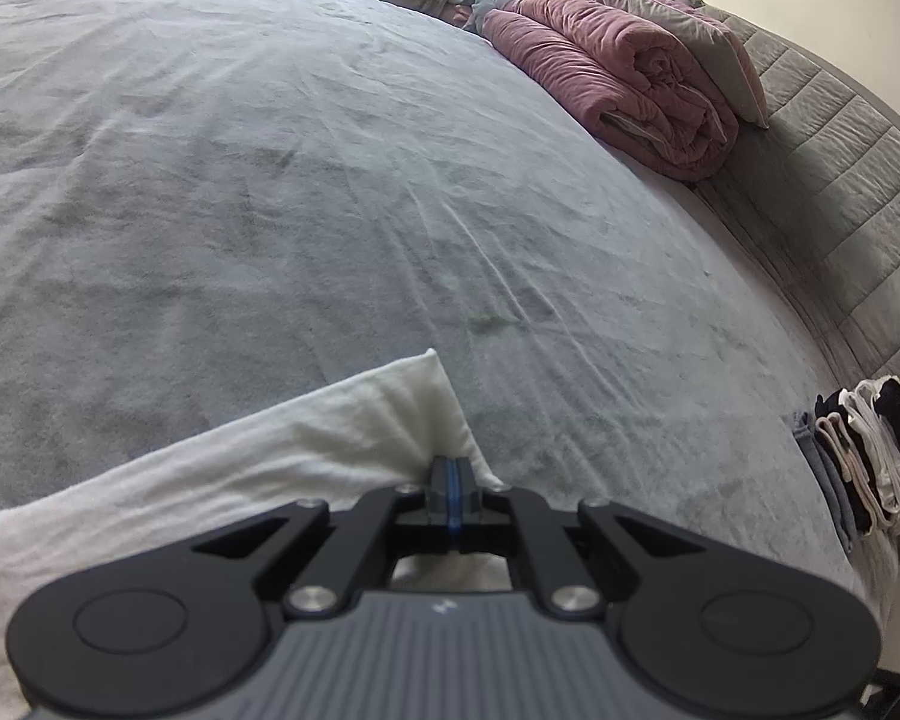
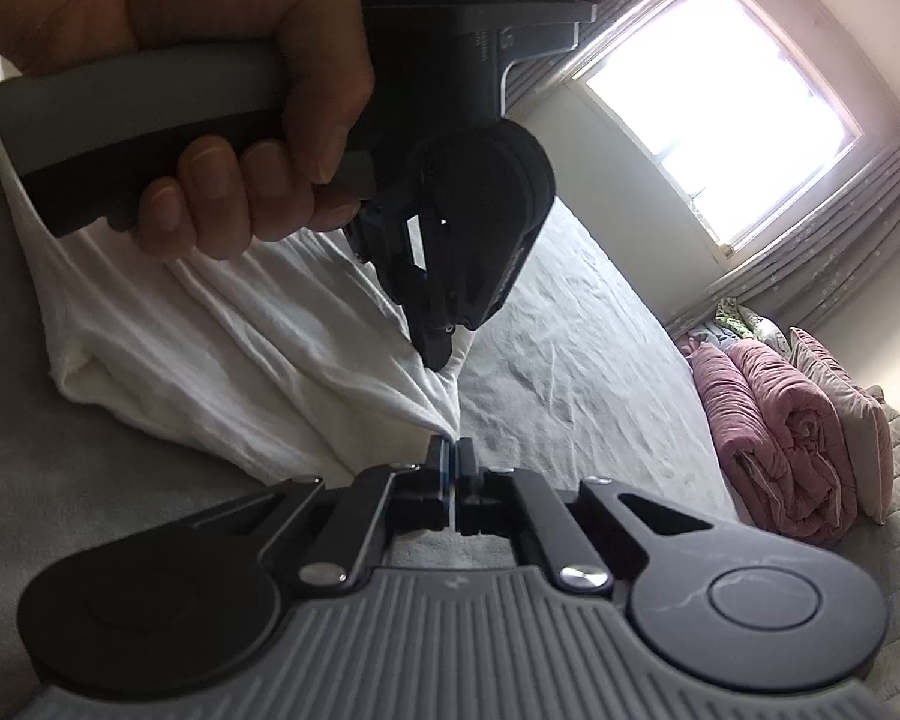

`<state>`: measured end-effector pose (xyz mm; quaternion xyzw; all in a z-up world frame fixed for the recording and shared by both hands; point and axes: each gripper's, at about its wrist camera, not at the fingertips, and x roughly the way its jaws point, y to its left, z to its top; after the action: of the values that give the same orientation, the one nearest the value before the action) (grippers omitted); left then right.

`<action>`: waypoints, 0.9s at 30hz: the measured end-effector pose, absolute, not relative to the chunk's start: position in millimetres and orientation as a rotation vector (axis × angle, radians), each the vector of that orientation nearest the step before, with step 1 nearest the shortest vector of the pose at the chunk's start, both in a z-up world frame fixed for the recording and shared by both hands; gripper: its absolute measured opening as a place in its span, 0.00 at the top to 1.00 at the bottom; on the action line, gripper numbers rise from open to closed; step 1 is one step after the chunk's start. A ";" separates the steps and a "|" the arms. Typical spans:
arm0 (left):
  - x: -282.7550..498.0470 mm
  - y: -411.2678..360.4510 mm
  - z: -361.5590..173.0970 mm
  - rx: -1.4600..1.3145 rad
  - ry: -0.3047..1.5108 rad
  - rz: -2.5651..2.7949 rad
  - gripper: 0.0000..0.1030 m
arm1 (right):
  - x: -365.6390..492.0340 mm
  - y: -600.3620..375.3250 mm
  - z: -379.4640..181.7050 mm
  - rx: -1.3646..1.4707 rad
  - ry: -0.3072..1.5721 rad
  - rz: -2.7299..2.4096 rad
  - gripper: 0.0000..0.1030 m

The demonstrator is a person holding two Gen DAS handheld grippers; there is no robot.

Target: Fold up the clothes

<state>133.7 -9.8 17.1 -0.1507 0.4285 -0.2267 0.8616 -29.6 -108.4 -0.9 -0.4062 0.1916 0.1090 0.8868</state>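
Two low wrist views close over the bed (image 1: 270, 150), apparently both toward the pink quilt (image 2: 774, 432).

- The left gripper (image 1: 452, 471) has black fingers lined with blue pads, black linkage arms fixed with silver screws, and a ribbed grey body between two round black housings.
- The right gripper (image 2: 452, 450) matches it.
- A bare hand (image 2: 222, 90) wraps a grey and black handle (image 2: 132, 120); no sleeve shows.
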 end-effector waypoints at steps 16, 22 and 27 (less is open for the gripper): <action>128.5 9.4 20.7 -0.345 0.870 -0.474 0.97 | -49.7 -115.3 -19.2 -0.929 0.406 0.240 0.99; 108.1 28.4 30.5 -0.325 0.853 -0.476 0.86 | -53.5 -125.7 -10.0 -0.921 0.414 0.265 1.00; 84.6 61.7 39.4 -0.349 0.833 -0.411 0.78 | -45.5 -134.2 21.2 -0.735 0.403 0.283 1.00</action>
<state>84.6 61.7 39.4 -0.1674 0.3998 -0.1973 0.8793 -45.5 -134.2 21.2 -0.3554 0.1948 0.1370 0.9039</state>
